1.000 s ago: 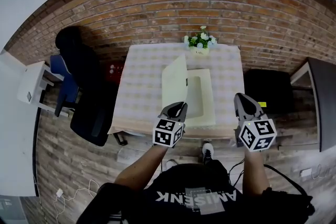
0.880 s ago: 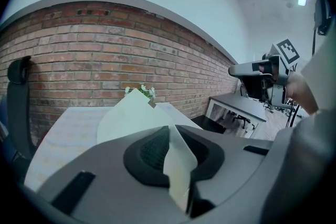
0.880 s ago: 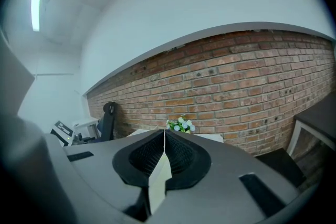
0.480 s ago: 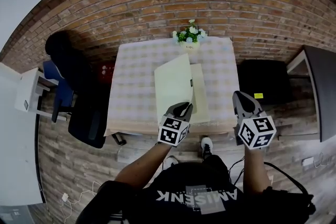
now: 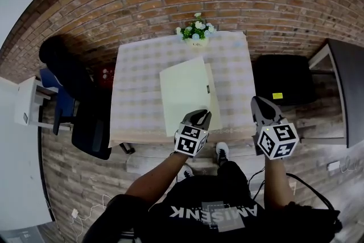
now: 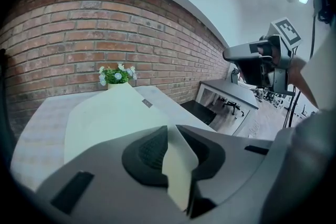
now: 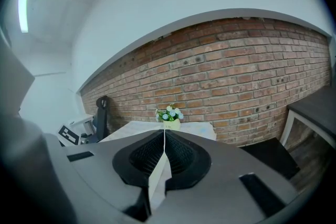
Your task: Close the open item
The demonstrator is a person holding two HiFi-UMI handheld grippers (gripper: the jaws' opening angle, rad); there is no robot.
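Note:
The open item is a flat cream case (image 5: 183, 97) on the checked table (image 5: 136, 82). Its lid (image 6: 110, 113) lies nearly flat, and a sliver of the base shows along the right side. My left gripper (image 5: 199, 116) is at the lid's front right corner. Its jaws (image 6: 171, 134) are opening, a narrow gap apart, with a cream edge filling the gap. My right gripper (image 5: 260, 104) hangs to the right of the table, past its front corner. It is shut (image 7: 164, 136) with nothing in it and points toward the brick wall.
A small pot of flowers (image 5: 195, 31) stands at the table's far edge. A black chair (image 5: 74, 88) is left of the table. A black stool or box (image 5: 281, 85) and a dark desk (image 5: 347, 82) stand to the right, and a white cabinet (image 5: 25, 108) at far left.
The lid has swung from upright down over the base, with my left gripper following it. The right gripper has kept its place beside the table.

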